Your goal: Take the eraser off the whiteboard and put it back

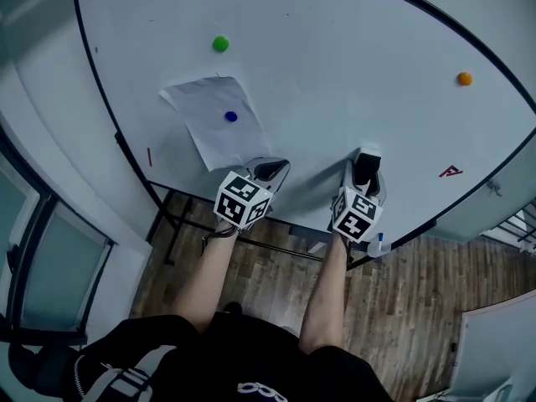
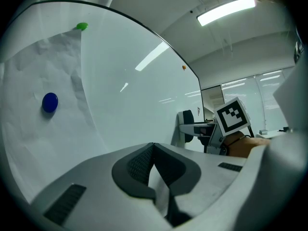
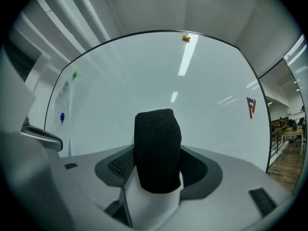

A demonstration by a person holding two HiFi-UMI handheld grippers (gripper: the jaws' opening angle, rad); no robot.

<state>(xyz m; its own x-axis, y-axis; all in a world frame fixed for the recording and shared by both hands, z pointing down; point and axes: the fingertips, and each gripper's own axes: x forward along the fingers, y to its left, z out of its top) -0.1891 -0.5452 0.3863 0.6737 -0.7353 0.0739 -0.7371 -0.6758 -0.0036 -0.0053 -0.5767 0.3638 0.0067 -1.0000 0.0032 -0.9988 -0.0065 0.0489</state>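
Whiteboard [image 1: 335,74] fills the head view. Paper sheet [image 1: 216,115] sits under a blue magnet [image 1: 231,116] at 10 o'clock. Left gripper [image 1: 270,171] is at 6 o'clock, jaws pressed together on nothing. Just beside it, at 5 o'clock, the right gripper [image 3: 156,177] clamps the black eraser [image 3: 157,143] by its sides, near the board's lower edge; whether it touches the board we cannot tell. We judge the eraser light, with a soft fabric skin that is not slippery. A mid-body hold on its sides suits it.
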